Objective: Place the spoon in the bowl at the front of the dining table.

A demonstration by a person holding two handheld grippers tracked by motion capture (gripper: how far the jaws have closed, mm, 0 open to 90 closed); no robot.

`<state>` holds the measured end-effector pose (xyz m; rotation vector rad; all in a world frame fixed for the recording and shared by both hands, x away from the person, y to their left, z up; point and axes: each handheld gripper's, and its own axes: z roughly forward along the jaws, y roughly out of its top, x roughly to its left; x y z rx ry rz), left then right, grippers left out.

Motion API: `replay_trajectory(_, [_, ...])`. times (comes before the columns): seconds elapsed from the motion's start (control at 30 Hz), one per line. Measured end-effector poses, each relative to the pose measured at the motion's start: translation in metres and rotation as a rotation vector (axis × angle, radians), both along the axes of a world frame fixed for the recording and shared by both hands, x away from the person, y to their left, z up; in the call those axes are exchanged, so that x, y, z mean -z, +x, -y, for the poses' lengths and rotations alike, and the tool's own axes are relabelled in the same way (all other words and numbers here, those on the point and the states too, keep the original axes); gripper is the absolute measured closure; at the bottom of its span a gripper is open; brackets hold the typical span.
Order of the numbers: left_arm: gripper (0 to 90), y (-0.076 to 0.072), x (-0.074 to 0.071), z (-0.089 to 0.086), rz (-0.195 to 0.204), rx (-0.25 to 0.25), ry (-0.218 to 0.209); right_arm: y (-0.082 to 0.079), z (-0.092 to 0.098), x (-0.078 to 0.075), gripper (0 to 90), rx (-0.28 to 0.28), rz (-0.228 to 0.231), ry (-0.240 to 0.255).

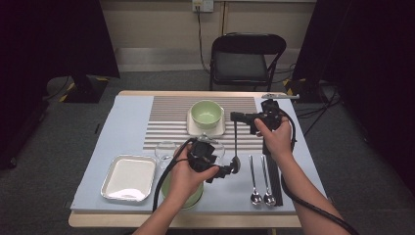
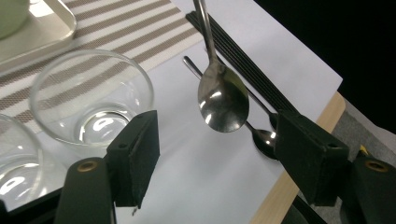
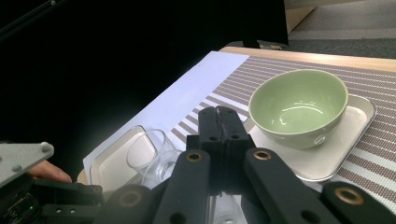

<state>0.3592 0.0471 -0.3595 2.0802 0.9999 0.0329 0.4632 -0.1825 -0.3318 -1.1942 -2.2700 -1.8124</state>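
Note:
A steel spoon (image 1: 235, 147) hangs upright over the pale blue mat, bowl end down. My right gripper (image 1: 237, 116) is shut on the top of its handle, its jaws pressed together (image 3: 221, 122) in the right gripper view. My left gripper (image 1: 230, 169) stands open low beside the spoon's bowl. In the left gripper view the spoon's bowl (image 2: 223, 100) hangs between and beyond the two spread jaws (image 2: 222, 140), touching neither.
A green bowl (image 1: 206, 113) sits on a small white tray (image 1: 192, 128) on the striped placemat (image 1: 166, 110). Two glass bowls (image 2: 91, 93) stand by my left hand. A silver tray (image 1: 128, 177) lies front left. Two spoons (image 1: 254, 181) and black chopsticks (image 1: 275, 176) lie front right.

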Motion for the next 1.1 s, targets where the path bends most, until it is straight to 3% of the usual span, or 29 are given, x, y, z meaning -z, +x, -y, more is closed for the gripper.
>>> replay_trajectory(0.3, [31.1, 0.007, -0.006, -0.01, -0.007, -0.018, -0.009, 0.002, -0.006, -0.009, 90.0, 0.009, 0.007, 0.008])
replay_trajectory(0.67, [31.1, 0.02, -0.013, -0.022, -0.014, -0.042, 0.016, 0.005, -0.017, -0.017, 90.0, -0.007, 0.01, 0.012])
replay_trajectory(0.87, [30.9, 0.025, -0.021, -0.022, -0.007, -0.037, 0.029, 0.008, -0.023, -0.019, 90.0, -0.007, 0.01, 0.013])
replay_trajectory(1.1, [30.5, 0.033, -0.017, -0.017, -0.029, -0.032, 0.028, 0.012, -0.03, -0.023, 90.0, -0.005, 0.008, 0.03])
